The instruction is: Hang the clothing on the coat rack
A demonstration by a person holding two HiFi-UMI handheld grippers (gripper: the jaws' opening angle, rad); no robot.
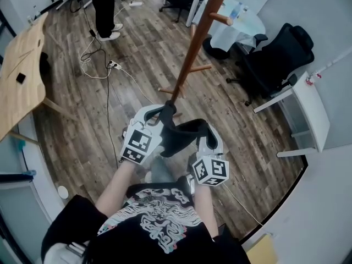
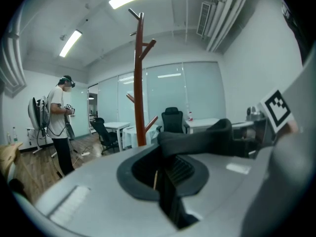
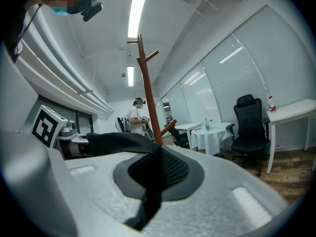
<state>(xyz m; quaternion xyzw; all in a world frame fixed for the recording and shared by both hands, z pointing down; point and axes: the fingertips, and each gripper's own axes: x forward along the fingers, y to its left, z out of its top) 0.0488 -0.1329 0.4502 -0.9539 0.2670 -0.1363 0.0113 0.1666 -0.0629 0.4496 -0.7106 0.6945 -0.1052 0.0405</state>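
Observation:
A black garment point(image 1: 181, 135) hangs stretched between my two grippers above the wooden floor. My left gripper point(image 1: 166, 110) is shut on one end of it, close to the foot of the brown wooden coat rack point(image 1: 193, 47). My right gripper point(image 1: 205, 130) is shut on the other end, nearer to me. In the left gripper view the garment point(image 2: 197, 141) runs rightward from the shut jaws of the left gripper point(image 2: 164, 149), and the coat rack point(image 2: 139, 83) stands ahead. In the right gripper view the fabric point(image 3: 118, 141) leaves the right gripper point(image 3: 155, 157) to the left, with the rack point(image 3: 148, 88) beyond.
A person point(image 1: 104, 10) stands at the far side among floor cables point(image 1: 99, 65). A wooden table point(image 1: 22, 70) lies left. A black office chair point(image 1: 275, 54), a white desk point(image 1: 311, 109) and a cloth-covered round table point(image 1: 236, 23) stand right of the rack.

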